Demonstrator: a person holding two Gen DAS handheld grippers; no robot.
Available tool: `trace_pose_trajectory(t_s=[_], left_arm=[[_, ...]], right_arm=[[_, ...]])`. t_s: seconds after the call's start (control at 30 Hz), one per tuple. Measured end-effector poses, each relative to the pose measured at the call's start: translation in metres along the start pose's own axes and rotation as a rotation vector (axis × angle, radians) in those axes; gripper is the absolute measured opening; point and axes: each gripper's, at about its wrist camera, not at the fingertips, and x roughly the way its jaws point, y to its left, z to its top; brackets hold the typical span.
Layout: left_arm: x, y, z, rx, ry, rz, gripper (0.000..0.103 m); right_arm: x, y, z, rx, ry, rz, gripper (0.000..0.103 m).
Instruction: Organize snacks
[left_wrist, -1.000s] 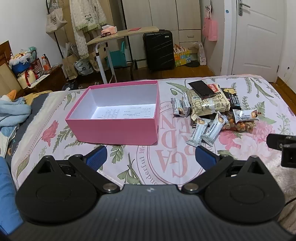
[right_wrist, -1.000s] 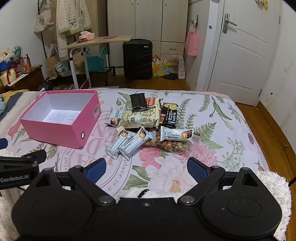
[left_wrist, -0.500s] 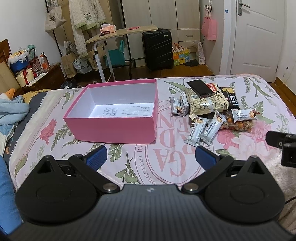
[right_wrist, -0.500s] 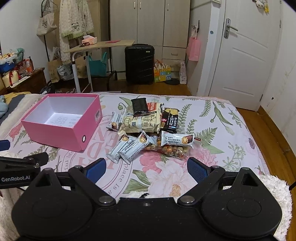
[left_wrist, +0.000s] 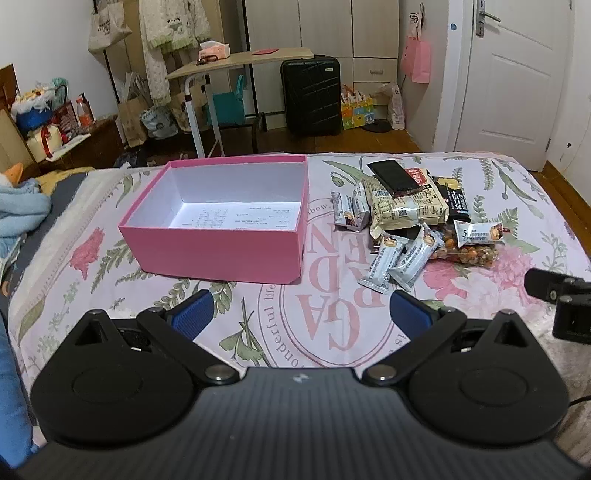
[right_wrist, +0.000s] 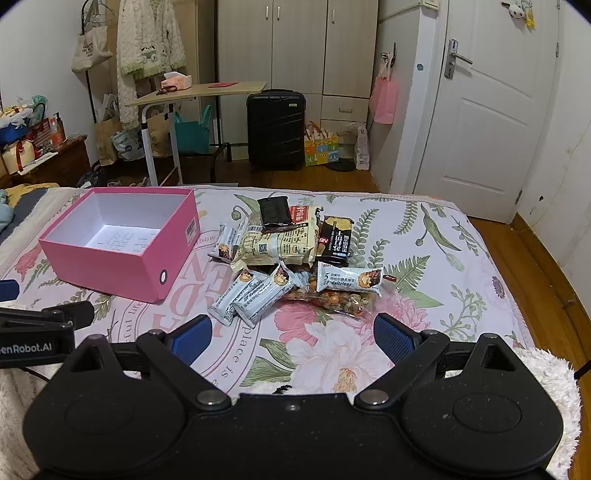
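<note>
Right wrist view: both the right gripper (right_wrist: 291, 338) and left gripper (left_wrist: 298, 314) are released, empty. Best reach twelve o'clock, pinching one grey snack bar (right_wrist: 263, 291) for the pink box (right_wrist: 110, 277).

left gripper (left_wrist: 299, 312): black housing, ribbed top, blue ribbed pads (left_wrist: 190, 313), silver pivot screws
right gripper (right_wrist: 291, 334): same black build, blue pads (right_wrist: 393, 338), dusty discs
side marking: white "GenRobot.AI"
</note>
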Motion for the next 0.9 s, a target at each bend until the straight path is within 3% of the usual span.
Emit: trace_pose_trajectory(t_s=[0.67,0.8,0.9], left_arm=[[-0.002,0.01,0.003,-0.012,0.01,0.003,0.103],[0.0,0.008,0.013,0.029,-0.004,-0.016,0.103],[-0.001,0.01,0.028,0.062,-0.047,0.006,0.103]], right_arm=[[0.002,0.002,-0.002,-0.014,-0.005,-0.002,0.096],[0.006,0.001,0.014,-0.047,0.004,0.092,0.096],[0.008,-0.006,0.031,-0.068,-0.04,0.122,0.096]])
